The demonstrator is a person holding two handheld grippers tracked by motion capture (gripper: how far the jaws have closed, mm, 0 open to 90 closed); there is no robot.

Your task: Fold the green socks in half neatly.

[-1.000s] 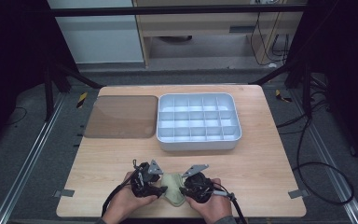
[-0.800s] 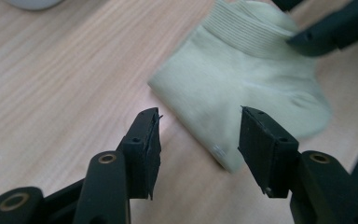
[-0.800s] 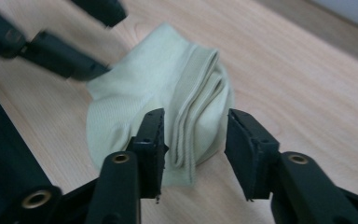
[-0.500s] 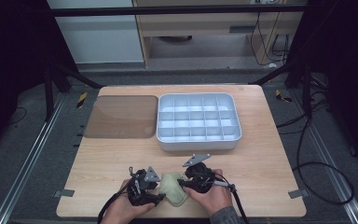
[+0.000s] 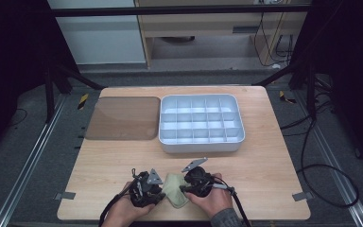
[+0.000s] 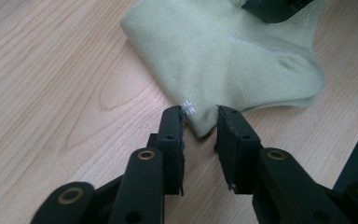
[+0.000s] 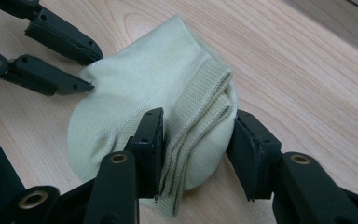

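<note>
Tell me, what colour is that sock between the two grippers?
The sock is pale yellowish green, with a ribbed cuff; the right gripper view shows it best.

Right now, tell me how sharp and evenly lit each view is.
High view: the wooden table is evenly lit and the room around it dark; the compartment tray is sharp. Left gripper view: the pale green sock is crisp, its weave and small white lettering readable. Right gripper view: the sock's ribbed cuff is sharp, the far table edge soft.

Sock (image 6: 233,60): pale green knit cloth, ribbed cuff, matt. Table (image 5: 264,179): light wood grain, smooth. Tray (image 5: 200,124): pale, smooth plastic.
</note>
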